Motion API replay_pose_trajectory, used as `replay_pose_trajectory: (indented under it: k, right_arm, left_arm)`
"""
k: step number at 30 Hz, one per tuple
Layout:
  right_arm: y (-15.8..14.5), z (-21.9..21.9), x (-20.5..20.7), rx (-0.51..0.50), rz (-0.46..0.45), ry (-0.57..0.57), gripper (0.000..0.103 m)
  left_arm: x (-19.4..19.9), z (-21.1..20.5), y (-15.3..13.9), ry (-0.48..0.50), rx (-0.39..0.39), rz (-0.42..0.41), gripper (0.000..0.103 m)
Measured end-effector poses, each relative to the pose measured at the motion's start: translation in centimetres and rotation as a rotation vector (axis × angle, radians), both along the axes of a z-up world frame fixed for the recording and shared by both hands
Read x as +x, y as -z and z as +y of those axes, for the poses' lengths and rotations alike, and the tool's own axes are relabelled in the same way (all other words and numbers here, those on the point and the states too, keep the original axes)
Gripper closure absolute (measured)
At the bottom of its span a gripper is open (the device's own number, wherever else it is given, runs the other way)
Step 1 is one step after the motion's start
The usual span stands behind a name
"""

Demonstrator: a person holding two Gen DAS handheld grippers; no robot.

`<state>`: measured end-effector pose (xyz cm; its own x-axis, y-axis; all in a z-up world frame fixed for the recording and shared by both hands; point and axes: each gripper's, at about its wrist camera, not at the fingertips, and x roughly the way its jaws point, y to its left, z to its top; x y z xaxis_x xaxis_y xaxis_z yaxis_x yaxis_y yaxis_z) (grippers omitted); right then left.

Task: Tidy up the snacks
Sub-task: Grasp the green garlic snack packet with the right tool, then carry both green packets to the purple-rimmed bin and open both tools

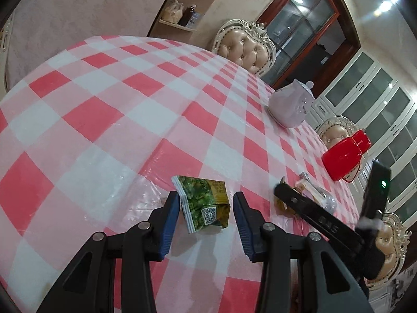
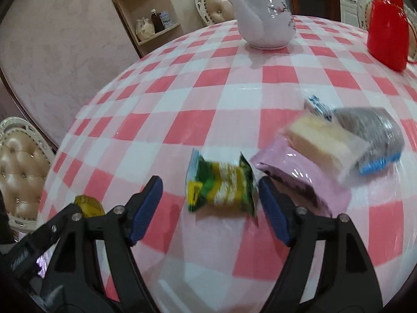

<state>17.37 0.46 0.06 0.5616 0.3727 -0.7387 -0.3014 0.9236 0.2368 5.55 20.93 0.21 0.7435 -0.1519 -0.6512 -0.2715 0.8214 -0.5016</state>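
Green packet [image 1: 204, 203] lies on the tablecloth [image 1: 104, 130] at 12 o'clock between the spread left gripper [image 1: 206, 217] jaws, long axis toward 11. Right gripper [image 2: 209, 203], jaws spread, straddles a yellow-green packet [image 2: 221, 185].

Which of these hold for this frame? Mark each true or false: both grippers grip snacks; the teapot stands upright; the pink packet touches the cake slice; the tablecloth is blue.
1. Both grippers grip snacks: false. The left gripper stands open around the green leafy packet; the right gripper is open around the green-yellow packet.
2. The teapot stands upright: true.
3. The pink packet touches the wrapped cake slice: true.
4. The tablecloth is blue: false, red and white checks.
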Motion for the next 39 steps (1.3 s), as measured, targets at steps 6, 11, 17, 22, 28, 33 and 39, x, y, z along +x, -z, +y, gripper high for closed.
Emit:
replay_pose_trajectory:
  k: [6,11,17,22,28,33,39]
  right_arm:
    - [0.2,2.5,0.2,-0.253,-0.039,0.016,0.058]
    - [-0.2,0.1,-3.5,-0.174,-0.050,-0.019,0.059]
    - [-1.3,-4.7,-10.6,-0.024,-0.067,-0.036,0.059]
    - [-1.8,-8.5,-15.4,0.048,-0.078,-0.038,0.059]
    - [-1.7,-10.7,-16.6,0.141,-0.048,-0.019,0.059]
    - [-2.4,-10.6,-16.9,0.167,-0.074,-0.049,0.059]
    - [-2.3,-10.1,-17.3,0.195,-0.058,-0.060,0.059]
  left_arm:
    - [0.4,0.0,0.5,0.015,-0.012,0.031,0.058]
    - [0.6,-0.7,0.5,0.036,0.017,0.042,0.044]
    - [1.2,-3.9,0.2,0.118,0.271,0.101,0.030]
    - [1.3,-3.7,0.3,0.108,0.304,0.112,0.030]
    - [0.3,-2.7,0.0,0.117,0.220,0.061,0.065]
    - [-1.8,-3.2,-1.0,0.070,0.245,0.008,0.065]
    - [-5.0,-4.9,-1.8,0.050,0.259,-0.032,0.065]
